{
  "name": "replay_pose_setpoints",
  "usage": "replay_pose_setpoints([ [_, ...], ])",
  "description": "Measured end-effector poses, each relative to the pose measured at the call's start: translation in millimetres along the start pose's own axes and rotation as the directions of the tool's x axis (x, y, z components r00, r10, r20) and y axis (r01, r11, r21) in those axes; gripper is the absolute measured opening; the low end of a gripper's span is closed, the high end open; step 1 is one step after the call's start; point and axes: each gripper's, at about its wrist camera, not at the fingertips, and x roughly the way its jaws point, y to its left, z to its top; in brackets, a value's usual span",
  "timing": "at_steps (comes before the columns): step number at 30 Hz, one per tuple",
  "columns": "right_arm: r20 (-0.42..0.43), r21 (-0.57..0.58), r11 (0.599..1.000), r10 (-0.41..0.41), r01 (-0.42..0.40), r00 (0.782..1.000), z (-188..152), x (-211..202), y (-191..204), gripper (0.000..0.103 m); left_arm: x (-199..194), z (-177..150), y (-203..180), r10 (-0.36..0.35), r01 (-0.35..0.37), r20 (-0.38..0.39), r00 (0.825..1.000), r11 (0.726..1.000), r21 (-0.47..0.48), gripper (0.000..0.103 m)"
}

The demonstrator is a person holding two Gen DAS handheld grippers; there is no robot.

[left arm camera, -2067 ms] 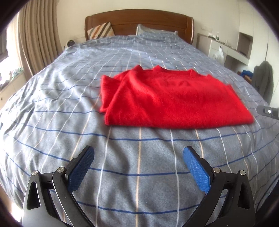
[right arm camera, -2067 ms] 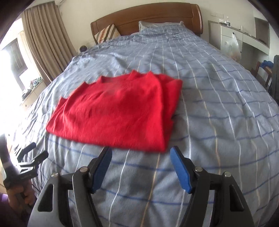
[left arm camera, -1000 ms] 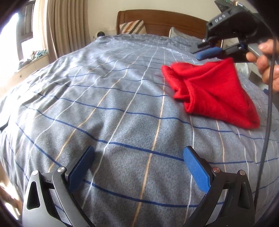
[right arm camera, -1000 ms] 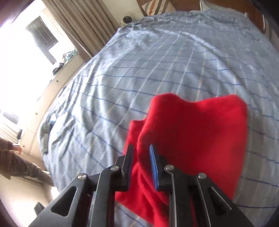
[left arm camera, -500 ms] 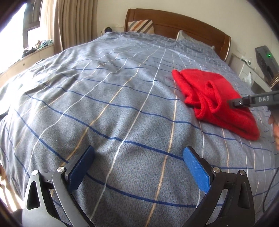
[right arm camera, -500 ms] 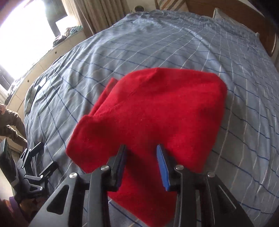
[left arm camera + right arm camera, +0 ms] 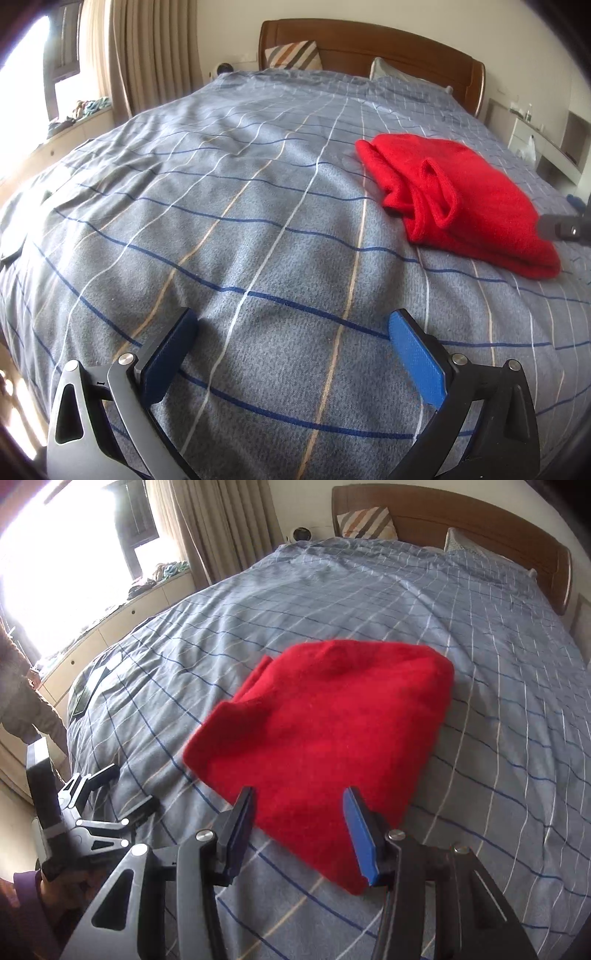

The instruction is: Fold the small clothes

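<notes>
A red sweater point(image 7: 325, 734) lies folded in half on the blue checked bedspread point(image 7: 498, 794). In the left wrist view it lies at the right point(image 7: 465, 199), its layered edges facing left. My right gripper point(image 7: 299, 812) is open and empty, just above the sweater's near edge. My left gripper point(image 7: 291, 332) is open and empty, low over bare bedspread point(image 7: 236, 229), well left of the sweater. The left gripper also shows at the lower left of the right wrist view point(image 7: 125, 786).
A wooden headboard point(image 7: 369, 40) with a striped pillow point(image 7: 291, 55) stands at the far end. Curtains point(image 7: 155, 51) and a window ledge run along the left. A white shelf unit point(image 7: 546, 144) stands at the right. A dark flat object point(image 7: 86, 694) lies near the bed's left edge.
My right gripper folded the sweater over, let go of it, opened and drew back. The sweater now lies still. My left gripper stayed open and swung to the left.
</notes>
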Motion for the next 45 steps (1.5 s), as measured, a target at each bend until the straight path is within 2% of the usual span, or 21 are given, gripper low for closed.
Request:
replay_pose_setpoints([
  [2, -0.084, 0.071, 0.997, 0.037, -0.031, 0.996, -20, 28, -13, 0.051, 0, -1, -2, 0.012, -0.012, 0.000, 1.000, 1.000, 0.008, 0.102],
  [3, -0.096, 0.087, 0.996, 0.040, -0.031, 0.995, -30, 38, -16, 0.051, -1, -2, -3, 0.016, -0.016, -0.001, 1.000, 1.000, 0.014, 0.102],
  [5, -0.039, 0.068, 0.998, 0.004, -0.001, 0.999, -36, 35, -10, 0.051, -4, -4, -4, 0.023, -0.023, -0.004, 1.000, 0.999, 0.031, 0.102],
  [7, -0.032, 0.071, 0.997, -0.041, 0.044, 0.999, -37, 25, -3, 0.051, -10, -8, -5, 0.021, -0.021, -0.006, 1.000, 0.999, 0.049, 0.102],
  [8, -0.033, 0.074, 0.995, -0.071, 0.074, 0.997, -38, 18, 0, 0.055, -14, -10, -5, 0.020, -0.019, -0.008, 1.000, 0.998, 0.057, 0.102],
  [11, -0.027, 0.078, 0.979, -0.185, 0.186, 0.982, -50, -9, 8, 0.083, -22, -14, -8, -0.017, 0.019, -0.034, 0.999, 0.999, 0.044, 0.102],
  [12, -0.015, 0.084, 0.972, -0.218, 0.219, 0.976, -56, -18, 8, 0.088, -24, -15, -11, -0.033, 0.034, -0.041, 0.999, 0.999, 0.039, 0.102],
  [17, -0.015, 0.153, 0.927, -0.345, 0.344, 0.938, -95, -45, 3, 0.089, -35, -14, -42, -0.097, 0.100, -0.059, 0.994, 0.993, 0.064, 0.102],
  [19, -0.025, 0.181, 0.914, -0.366, 0.364, 0.930, -109, -47, 0, 0.089, -35, -10, -59, -0.115, 0.121, -0.072, 0.991, 0.989, 0.090, 0.102],
  [22, -0.041, 0.200, 0.900, -0.388, 0.388, 0.921, -125, -42, -7, 0.089, -23, -8, -86, -0.109, 0.129, -0.132, 0.985, 0.979, 0.156, 0.102],
  [24, -0.028, 0.203, 0.896, -0.398, 0.395, 0.917, -133, -35, -10, 0.097, -7, -13, -101, -0.066, 0.107, -0.187, 0.980, 0.971, 0.216, 0.103],
  [25, -0.026, 0.198, 0.894, -0.404, 0.401, 0.914, -137, -32, -10, 0.099, -3, -16, -105, -0.046, 0.089, -0.182, 0.982, 0.968, 0.235, 0.103],
  [26, -0.025, 0.198, 0.893, -0.408, 0.404, 0.913, -138, -28, -12, 0.102, -2, -18, -106, -0.044, 0.085, -0.173, 0.984, 0.968, 0.238, 0.103],
  [31, -0.039, 0.223, 0.896, -0.384, 0.383, 0.922, -138, -17, -21, 0.103, 1, -16, -101, -0.065, 0.115, -0.217, 0.974, 0.967, 0.227, 0.102],
  [39, -0.013, 0.204, 0.883, -0.430, 0.424, 0.903, -143, -13, -12, 0.103, 6, -16, -103, -0.050, 0.106, -0.229, 0.972, 0.965, 0.241, 0.102],
  [45, -0.002, 0.203, 0.881, -0.437, 0.428, 0.899, -144, -13, -10, 0.103, 7, -15, -105, -0.051, 0.106, -0.224, 0.973, 0.964, 0.244, 0.102],
])
